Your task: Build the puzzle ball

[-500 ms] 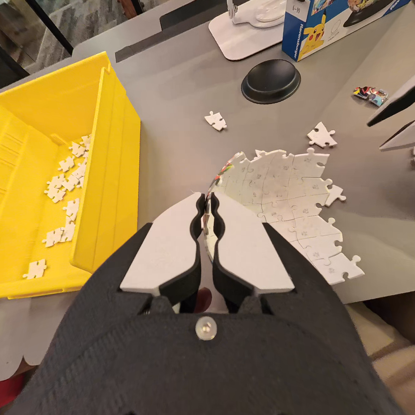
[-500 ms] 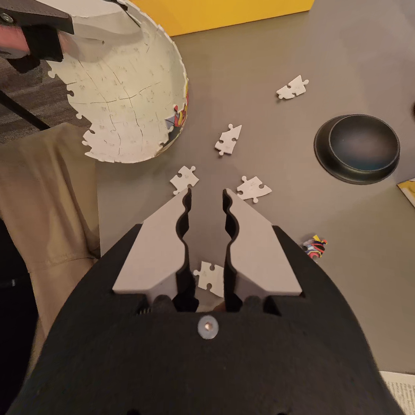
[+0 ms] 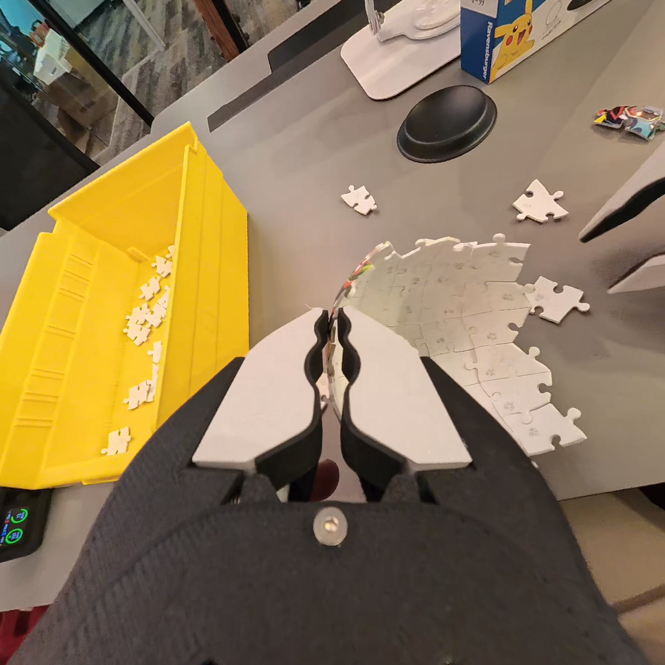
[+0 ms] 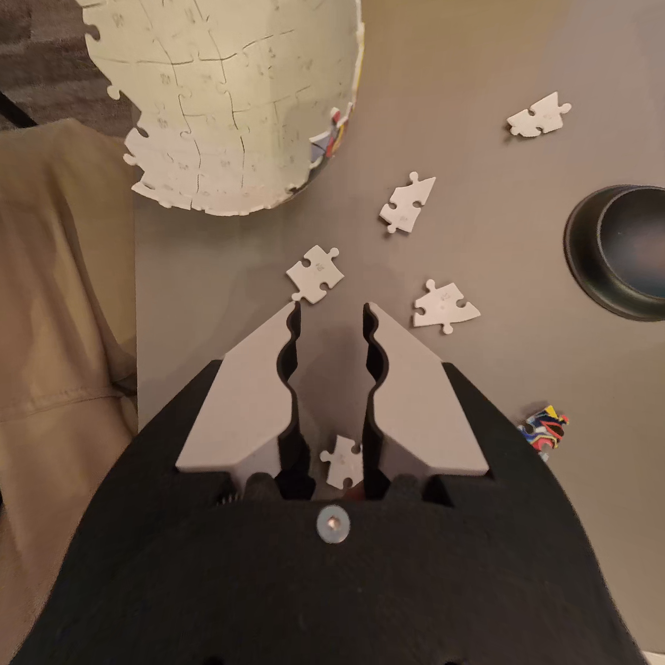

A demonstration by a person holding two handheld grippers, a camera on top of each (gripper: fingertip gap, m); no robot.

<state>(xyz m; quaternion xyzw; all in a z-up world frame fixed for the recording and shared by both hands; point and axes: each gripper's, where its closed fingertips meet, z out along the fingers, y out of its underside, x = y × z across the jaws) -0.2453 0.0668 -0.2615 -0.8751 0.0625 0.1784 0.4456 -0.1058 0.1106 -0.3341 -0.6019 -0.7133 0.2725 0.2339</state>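
- I am pinching the rim of the half-built ball (image 3: 464,324) with my left hand-held gripper (image 3: 333,316); its fingers are pressed nearly together on the edge, and the white inside of the shell is facing up.
- The ball is hanging over the near edge of the grey surface (image 3: 306,162), just right of the yellow bin (image 3: 201,288), which is holding loose white pieces (image 3: 144,316).
- I am keeping my right hand-held gripper (image 4: 331,306) spread and empty above the surface.
- Four white pieces are lying face down ahead of it; the nearest piece (image 4: 315,274) is sitting just past the left fingertip, and another piece (image 4: 343,462) is showing between the fingers, lower down.
- A black stand (image 4: 626,252) is sitting to the right, and a coloured piece (image 4: 545,430) is lying near the right finger.
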